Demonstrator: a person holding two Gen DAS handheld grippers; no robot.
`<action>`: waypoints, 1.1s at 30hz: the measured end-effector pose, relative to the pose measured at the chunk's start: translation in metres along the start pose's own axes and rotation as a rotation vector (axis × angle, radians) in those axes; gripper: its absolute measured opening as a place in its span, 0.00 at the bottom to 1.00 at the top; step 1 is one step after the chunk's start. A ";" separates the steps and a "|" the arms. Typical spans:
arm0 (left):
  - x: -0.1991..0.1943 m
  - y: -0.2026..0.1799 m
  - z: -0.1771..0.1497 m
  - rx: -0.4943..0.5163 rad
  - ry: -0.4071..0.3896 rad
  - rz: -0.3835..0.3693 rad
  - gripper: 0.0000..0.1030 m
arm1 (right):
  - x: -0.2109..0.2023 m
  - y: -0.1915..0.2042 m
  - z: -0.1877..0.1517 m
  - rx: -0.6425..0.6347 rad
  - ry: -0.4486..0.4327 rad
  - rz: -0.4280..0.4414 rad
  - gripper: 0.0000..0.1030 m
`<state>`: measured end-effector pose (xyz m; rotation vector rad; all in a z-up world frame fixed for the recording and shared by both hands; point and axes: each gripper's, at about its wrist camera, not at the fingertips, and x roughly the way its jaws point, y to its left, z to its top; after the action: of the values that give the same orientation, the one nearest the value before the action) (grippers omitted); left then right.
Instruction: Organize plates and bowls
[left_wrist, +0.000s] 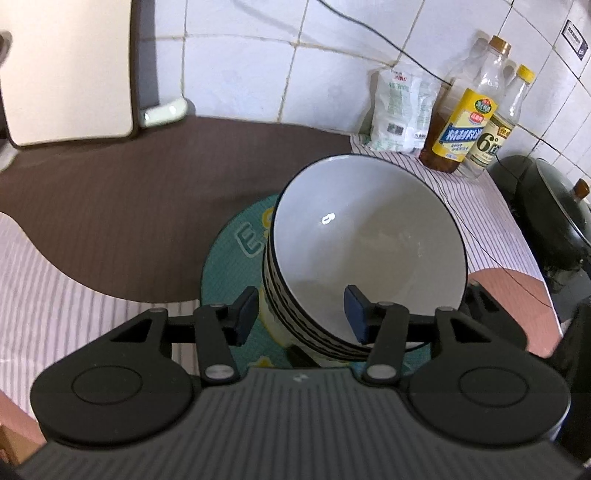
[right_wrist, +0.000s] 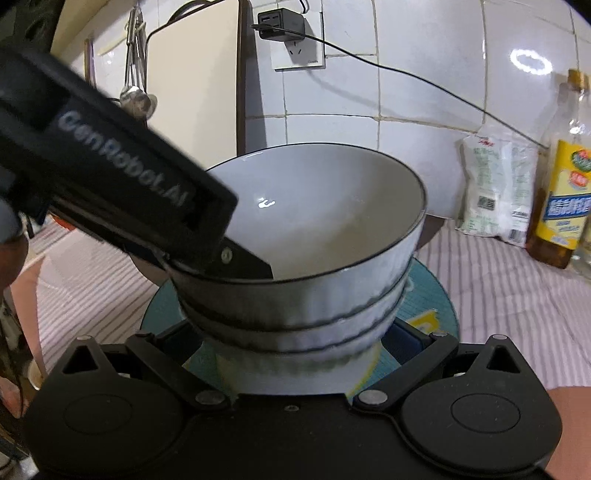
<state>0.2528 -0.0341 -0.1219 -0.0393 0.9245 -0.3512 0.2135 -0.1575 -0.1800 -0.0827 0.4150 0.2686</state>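
Note:
A stack of three bowls (left_wrist: 369, 236), white inside with black rims and dark-striped outsides, stands on a round teal mat (left_wrist: 229, 258). My left gripper (left_wrist: 301, 314) straddles the near wall of the top bowl (right_wrist: 325, 218), one pad outside and one inside. A gap shows beside the outer pad, so the jaws stand open. In the right wrist view its inner finger (right_wrist: 247, 264) reaches into the bowl. My right gripper (right_wrist: 291, 336) has its fingers close on either side of the lowest bowls. The stack hides the pads, so I cannot tell whether they press.
Oil and vinegar bottles (left_wrist: 469, 122) and a white bag (left_wrist: 400, 107) stand against the tiled wall at the back right. A dark lidded wok (left_wrist: 546, 206) sits far right. A cutting board (left_wrist: 70, 70) leans at the back left. A cable (right_wrist: 424, 81) runs from the wall socket.

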 end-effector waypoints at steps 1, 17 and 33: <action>-0.004 0.000 0.000 0.006 -0.008 0.009 0.51 | -0.005 0.001 -0.001 0.001 0.004 -0.005 1.00; -0.113 -0.022 -0.024 0.024 -0.151 0.068 0.64 | -0.112 -0.020 0.012 0.248 0.058 -0.215 1.00; -0.194 -0.028 -0.062 0.020 -0.258 0.137 0.75 | -0.197 -0.024 0.027 0.240 -0.030 -0.206 1.00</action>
<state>0.0894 0.0074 -0.0046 -0.0025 0.6642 -0.2222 0.0574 -0.2240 -0.0740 0.1132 0.4029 0.0164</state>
